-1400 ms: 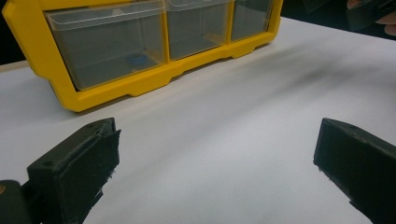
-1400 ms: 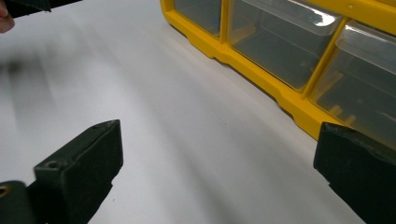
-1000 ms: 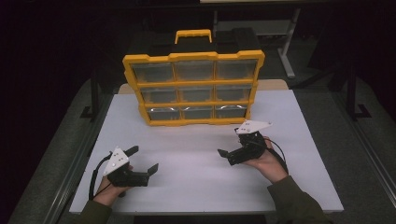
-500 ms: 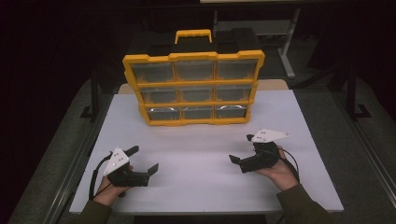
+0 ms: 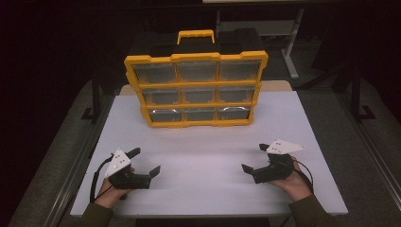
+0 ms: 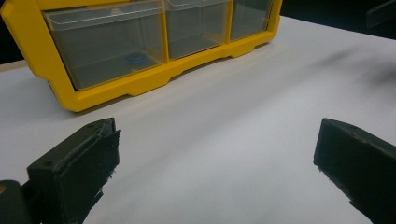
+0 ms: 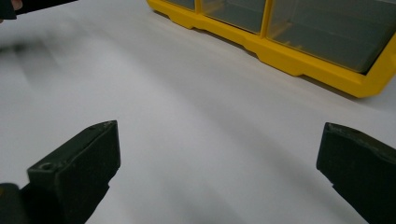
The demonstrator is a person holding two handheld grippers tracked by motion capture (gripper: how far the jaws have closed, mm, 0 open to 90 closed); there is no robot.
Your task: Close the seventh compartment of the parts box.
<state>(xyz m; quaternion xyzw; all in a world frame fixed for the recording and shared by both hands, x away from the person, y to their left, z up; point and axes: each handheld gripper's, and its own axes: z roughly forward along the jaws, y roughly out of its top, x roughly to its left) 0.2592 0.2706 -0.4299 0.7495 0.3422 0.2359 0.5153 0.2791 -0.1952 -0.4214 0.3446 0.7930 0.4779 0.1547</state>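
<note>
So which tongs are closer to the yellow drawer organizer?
Left, narrowly. The left tongs sit in front of the yellow drawer organizer's left end; the right tongs are off beyond its right end, both apart from it.

A bright yellow organizer (image 5: 196, 90) with a yellow handle holds clear, colourless drawers (image 6: 107, 46); one drawer shows a small blue item (image 6: 136, 59). It stands on a plain white table (image 5: 208, 151). The left gripper (image 5: 146, 163) and right gripper (image 5: 253, 158) are black, each topped with a pale grey plate.
</note>
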